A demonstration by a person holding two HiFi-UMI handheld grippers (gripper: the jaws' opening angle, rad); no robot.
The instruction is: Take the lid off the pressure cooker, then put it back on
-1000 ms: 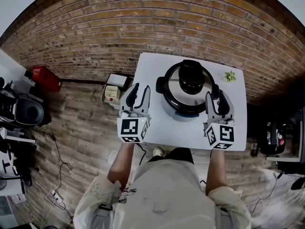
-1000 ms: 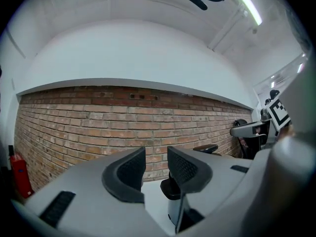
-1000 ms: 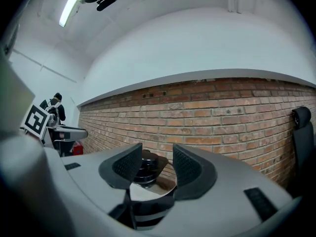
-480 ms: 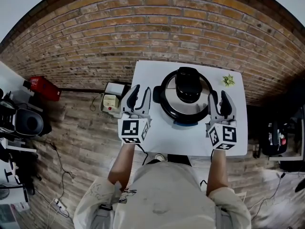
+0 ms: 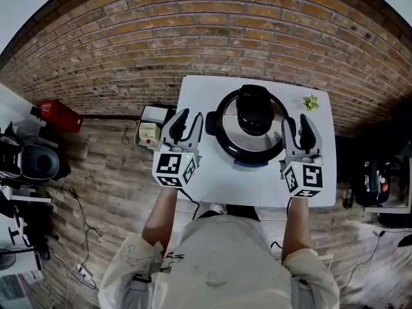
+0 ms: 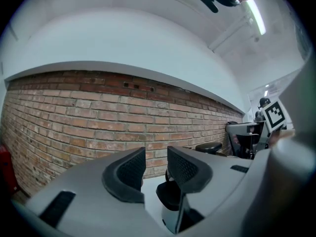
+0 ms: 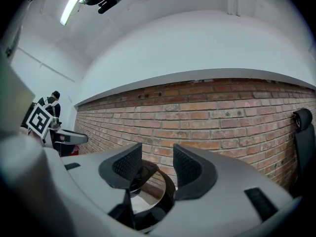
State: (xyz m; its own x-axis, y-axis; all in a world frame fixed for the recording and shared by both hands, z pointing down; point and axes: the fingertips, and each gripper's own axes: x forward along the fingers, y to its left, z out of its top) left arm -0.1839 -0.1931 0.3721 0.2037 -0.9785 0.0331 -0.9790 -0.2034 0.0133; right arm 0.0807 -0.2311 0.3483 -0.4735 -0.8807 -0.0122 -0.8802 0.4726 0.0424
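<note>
The pressure cooker (image 5: 252, 148) stands in the middle of a white table (image 5: 199, 92), its steel lid (image 5: 277, 118) on, with a big black knob (image 5: 254, 108) on top. My left gripper (image 5: 187, 121) is level beside the cooker's left side handle (image 5: 210, 123), open and holding nothing. In the left gripper view that black handle (image 6: 169, 196) shows just below the open left gripper (image 6: 156, 168). My right gripper (image 5: 300, 127) is open by the right side. In the right gripper view the cooker's dark rim (image 7: 163, 189) lies under the right gripper (image 7: 157, 163).
A small green ornament (image 5: 311, 103) sits at the table's far right corner. A brick wall (image 5: 206, 37) rises right behind the table. On the wooden floor to the left are a small box (image 5: 149, 132) and a red object (image 5: 59, 114).
Both grippers have slid a little forward along the cooker's two sides. Their jaws stand as before, and the lid has not moved.
</note>
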